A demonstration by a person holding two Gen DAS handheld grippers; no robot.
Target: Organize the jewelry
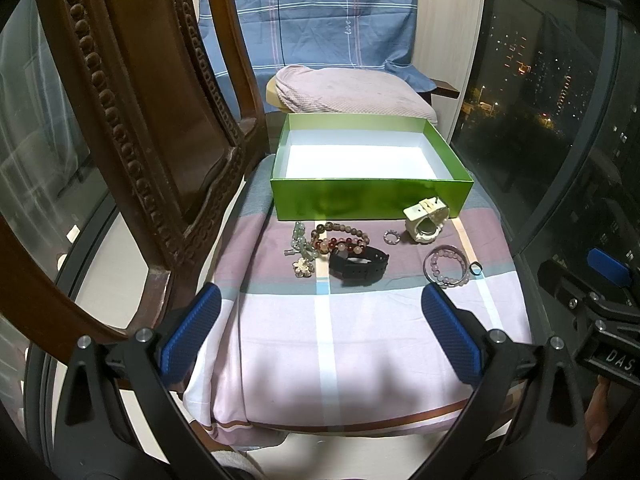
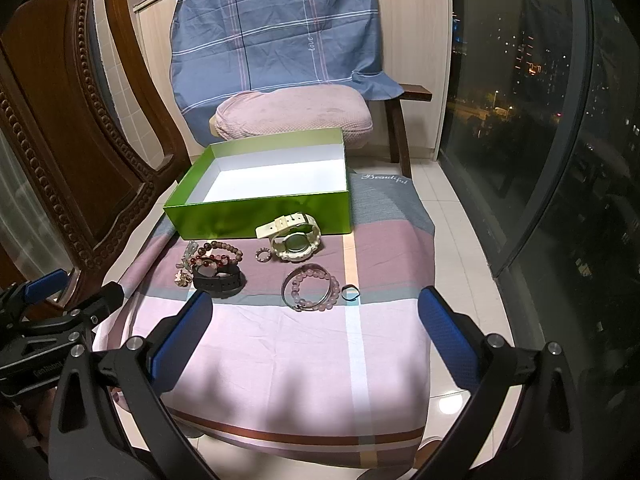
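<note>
An open green box (image 1: 370, 198) (image 2: 260, 216) with a white empty inside stands at the far end of a cloth-covered surface. In front of it lie a cream watch (image 1: 424, 222) (image 2: 294, 236), a black band (image 1: 358, 266) (image 2: 218, 280), brown and red bead bracelets (image 1: 340, 238) (image 2: 222, 254), a pale green strand with a flower charm (image 1: 302, 250), a small silver ring (image 1: 392, 237) (image 2: 263, 255), a pink bead bracelet with a bangle (image 1: 446, 266) (image 2: 312, 292) and a small dark ring (image 1: 475, 268) (image 2: 349, 292). My left gripper (image 1: 320, 300) and right gripper (image 2: 316, 308) are open, short of the jewelry, holding nothing.
A carved wooden chair back (image 1: 132, 120) (image 2: 68, 140) rises close on the left. Beyond the box is a seat with a pink cushion (image 1: 352, 88) and a blue checked cloth (image 2: 276, 36). Dark window glass (image 2: 540, 120) runs along the right, with tiled floor (image 2: 460, 232) below.
</note>
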